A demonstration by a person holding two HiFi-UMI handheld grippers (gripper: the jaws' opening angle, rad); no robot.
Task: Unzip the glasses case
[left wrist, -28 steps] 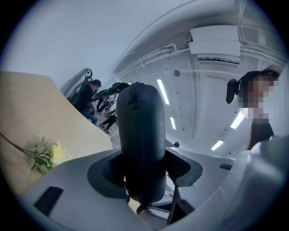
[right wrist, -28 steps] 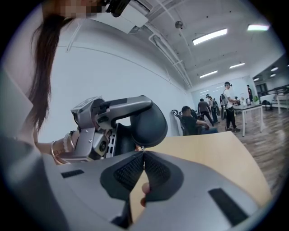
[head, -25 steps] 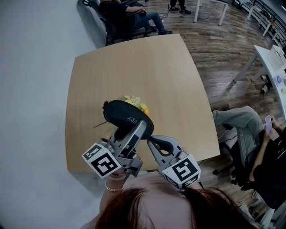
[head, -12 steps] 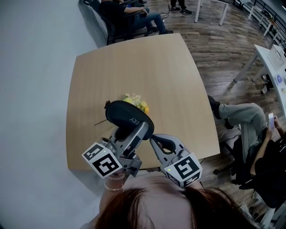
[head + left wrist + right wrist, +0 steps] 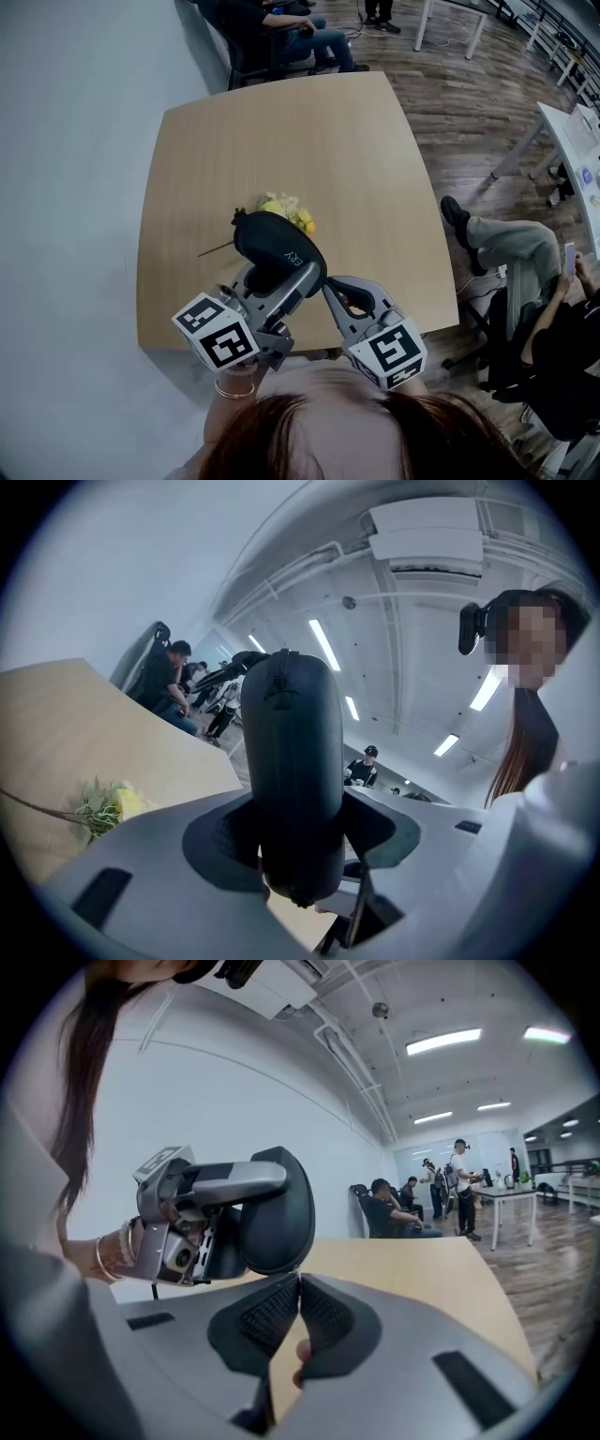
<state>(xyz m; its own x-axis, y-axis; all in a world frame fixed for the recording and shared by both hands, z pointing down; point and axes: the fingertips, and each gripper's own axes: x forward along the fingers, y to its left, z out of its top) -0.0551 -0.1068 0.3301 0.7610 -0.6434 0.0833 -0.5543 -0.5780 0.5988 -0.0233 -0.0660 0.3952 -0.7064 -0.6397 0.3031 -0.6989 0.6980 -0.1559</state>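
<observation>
Lettering (image 5: pixel 293 255) "ERY" on black glasses case (image 5: pixel 265 234) in grasp of left gripper (image 5: pixel 298 832); jaws of right gripper (image 5: pixel 298 1283) together.

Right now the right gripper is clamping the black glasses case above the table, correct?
Not quite: the left gripper clamps the black glasses case above the table, as the left gripper view shows; the right gripper has its jaws shut.

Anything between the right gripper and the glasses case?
Nothing shows there: in the right gripper view the right gripper, shut, sits right beneath the glasses case.
</observation>
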